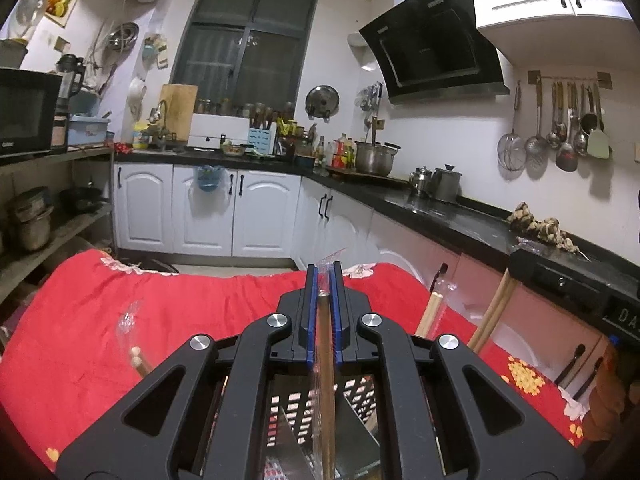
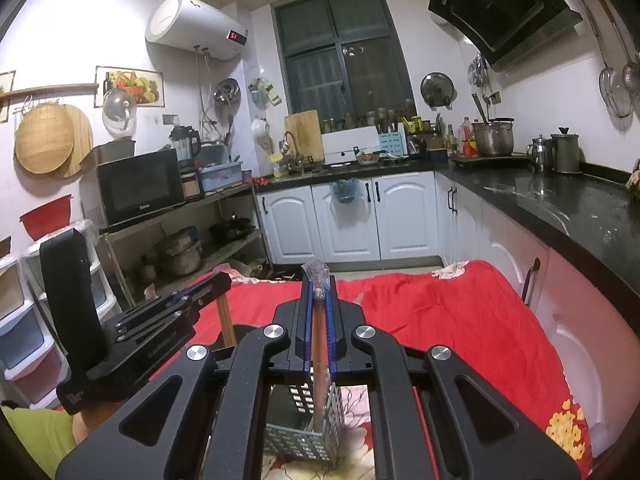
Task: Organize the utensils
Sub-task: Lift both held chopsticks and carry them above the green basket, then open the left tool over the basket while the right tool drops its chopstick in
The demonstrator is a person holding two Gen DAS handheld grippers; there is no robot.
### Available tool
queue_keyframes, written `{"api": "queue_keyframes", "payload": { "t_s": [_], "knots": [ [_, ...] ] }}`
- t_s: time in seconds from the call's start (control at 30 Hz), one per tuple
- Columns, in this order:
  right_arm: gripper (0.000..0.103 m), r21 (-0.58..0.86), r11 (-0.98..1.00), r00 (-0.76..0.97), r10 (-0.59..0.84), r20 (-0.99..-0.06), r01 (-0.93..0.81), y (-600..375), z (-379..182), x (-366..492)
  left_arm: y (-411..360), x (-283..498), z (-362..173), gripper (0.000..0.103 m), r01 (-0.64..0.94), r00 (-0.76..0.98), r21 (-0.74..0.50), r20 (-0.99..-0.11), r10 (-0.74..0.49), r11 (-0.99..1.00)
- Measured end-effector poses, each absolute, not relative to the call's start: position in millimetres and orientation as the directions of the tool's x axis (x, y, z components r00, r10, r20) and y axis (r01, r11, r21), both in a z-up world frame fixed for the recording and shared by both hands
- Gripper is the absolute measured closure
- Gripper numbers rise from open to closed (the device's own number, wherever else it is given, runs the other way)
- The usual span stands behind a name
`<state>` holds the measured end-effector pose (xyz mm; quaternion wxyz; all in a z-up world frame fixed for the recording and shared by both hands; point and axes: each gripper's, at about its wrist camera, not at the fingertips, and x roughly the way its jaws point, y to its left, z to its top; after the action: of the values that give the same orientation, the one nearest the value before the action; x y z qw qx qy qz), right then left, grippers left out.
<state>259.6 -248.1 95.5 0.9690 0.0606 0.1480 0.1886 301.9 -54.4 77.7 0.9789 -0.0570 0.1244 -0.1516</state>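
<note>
Your left gripper (image 1: 325,280) is clamped on wrapped chopsticks (image 1: 326,344) that run down between the jaws into the perforated holder (image 1: 304,412) right below. Your right gripper (image 2: 316,286) is clamped the same way on its own wrapped pair (image 2: 320,364), lower end inside the holder (image 2: 304,436). Jaws nearly together on both. More wrapped chopsticks (image 1: 430,312) lean beside the left gripper, one pair (image 1: 136,356) at its left. Red cloth (image 1: 160,308) underneath. Black counter (image 1: 460,216) and white cabinets (image 1: 256,212) beyond.
</note>
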Motion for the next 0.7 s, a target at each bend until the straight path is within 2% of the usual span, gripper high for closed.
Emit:
{"api": "queue_keyframes", "payload": {
  "t_s": [0.1, 0.2, 0.27, 0.7],
  "knots": [
    [0.095, 0.179, 0.923, 0.880, 0.379, -0.285, -0.339, -251, 91, 259, -54, 301, 76, 0.100, 0.279, 0.919, -0.147, -0.246, -0.308, 0.949],
    [0.087, 0.190, 0.922, 0.873, 0.383, -0.302, -0.338, -254, 87, 258, -53, 299, 78, 0.100, 0.282, 0.914, -0.141, -0.262, -0.311, 0.949],
    [0.085, 0.187, 0.923, 0.871, 0.381, -0.310, -0.337, -256, 85, 256, -51, 297, 79, 0.100, 0.290, 0.910, -0.137, -0.267, -0.317, 0.947],
    [0.069, 0.168, 0.938, 0.873, 0.344, -0.345, -0.303, -267, 81, 244, -46, 283, 74, 0.075, 0.303, 0.884, -0.178, -0.314, -0.346, 0.936]
  ]
}}
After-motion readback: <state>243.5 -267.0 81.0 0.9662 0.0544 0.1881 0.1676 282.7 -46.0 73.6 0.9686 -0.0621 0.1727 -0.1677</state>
